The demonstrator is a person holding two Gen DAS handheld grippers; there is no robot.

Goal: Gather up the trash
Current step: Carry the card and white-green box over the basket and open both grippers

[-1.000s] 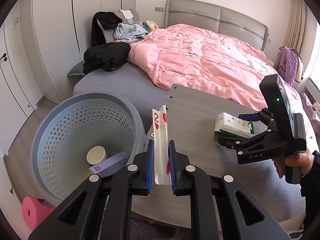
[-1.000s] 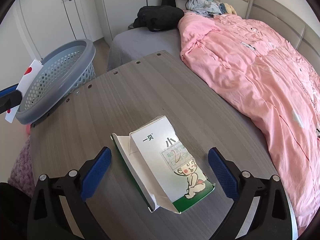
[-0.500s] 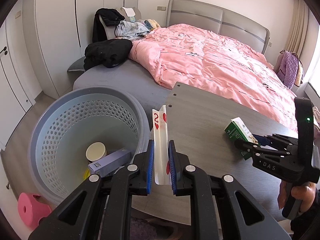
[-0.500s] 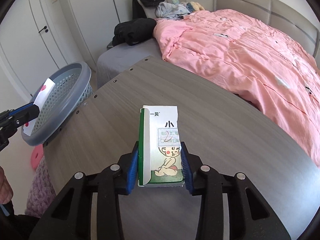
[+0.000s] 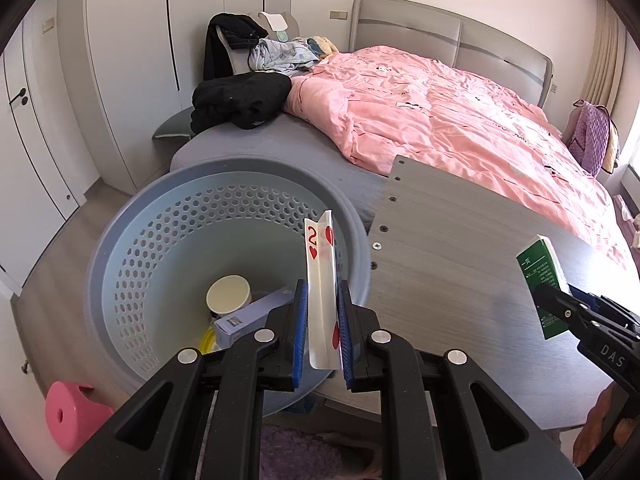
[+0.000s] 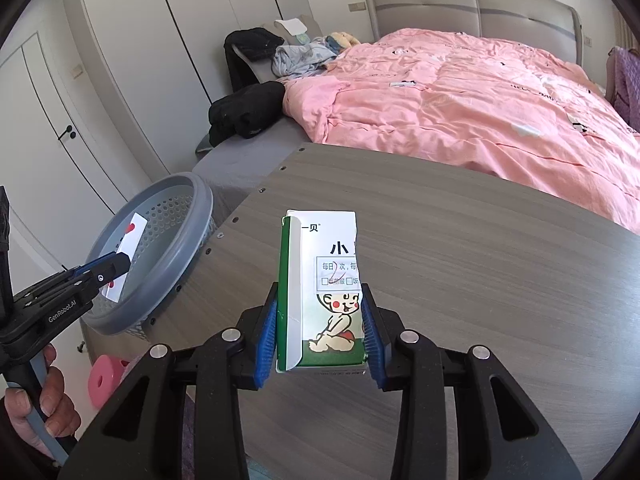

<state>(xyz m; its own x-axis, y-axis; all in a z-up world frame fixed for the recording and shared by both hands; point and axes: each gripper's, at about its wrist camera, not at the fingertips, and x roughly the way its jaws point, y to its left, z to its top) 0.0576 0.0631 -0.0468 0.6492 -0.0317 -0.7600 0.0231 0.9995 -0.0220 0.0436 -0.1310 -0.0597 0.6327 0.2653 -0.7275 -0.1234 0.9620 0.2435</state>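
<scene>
My left gripper [image 5: 322, 322] is shut on a folded playing card [image 5: 321, 280], a two of hearts, held over the near rim of the grey perforated basket [image 5: 120, 240]. In the right wrist view the same card [image 6: 127, 250] hangs above the basket [image 6: 192, 220]. My right gripper [image 6: 320, 322] is shut on a green and white medicine carton [image 6: 322, 288] with a cartoon child, lifted above the round grey table [image 6: 460, 260]. The carton [image 5: 542, 280] shows at the right of the left wrist view.
Inside the basket lie a paper cup [image 5: 229, 294] and a pale purple box [image 5: 250, 318]. A pink stool [image 5: 70, 416] stands on the floor beside it. Behind the table is a bed with a pink duvet [image 5: 440, 120] and black clothes [image 5: 240, 98].
The right gripper closed on the carton, stood it upright and lifted it off the table. The left gripper carried the card leftward, from the table edge to over the basket.
</scene>
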